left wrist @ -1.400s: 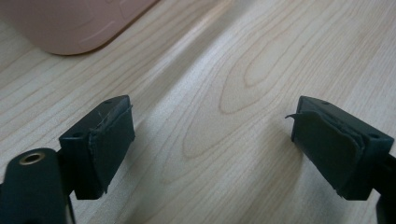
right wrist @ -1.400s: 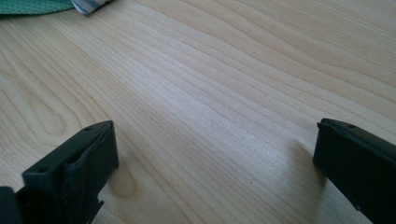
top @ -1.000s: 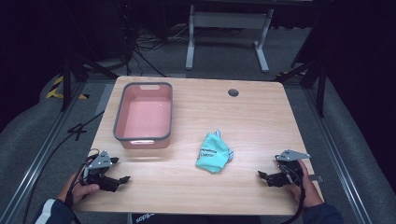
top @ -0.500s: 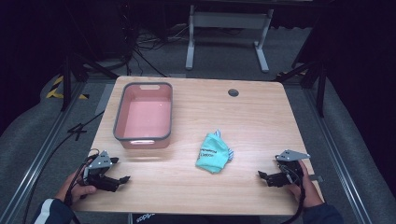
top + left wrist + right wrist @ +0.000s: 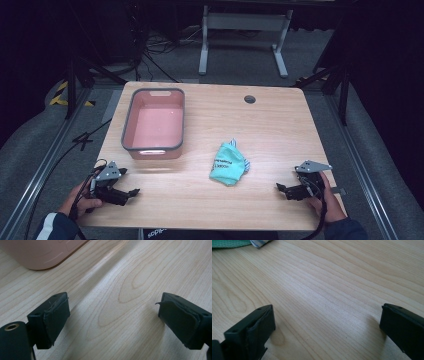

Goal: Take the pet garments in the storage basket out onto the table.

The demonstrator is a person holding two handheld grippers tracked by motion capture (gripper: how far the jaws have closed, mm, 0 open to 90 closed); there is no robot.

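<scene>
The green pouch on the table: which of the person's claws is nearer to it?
The right claw is nearer, just right of the green pouch and toward the person. The left claw sits farther off, near the table's front-left corner.

On your table, the bin sat rear-left; the pouch lay right of it, nearer you.

The high view looks forward and down on the whole light wooden table. Each gripper view sits low and close over that tabletop, the left facing the pink plastic tub, the right the crumpled teal cloth.
</scene>
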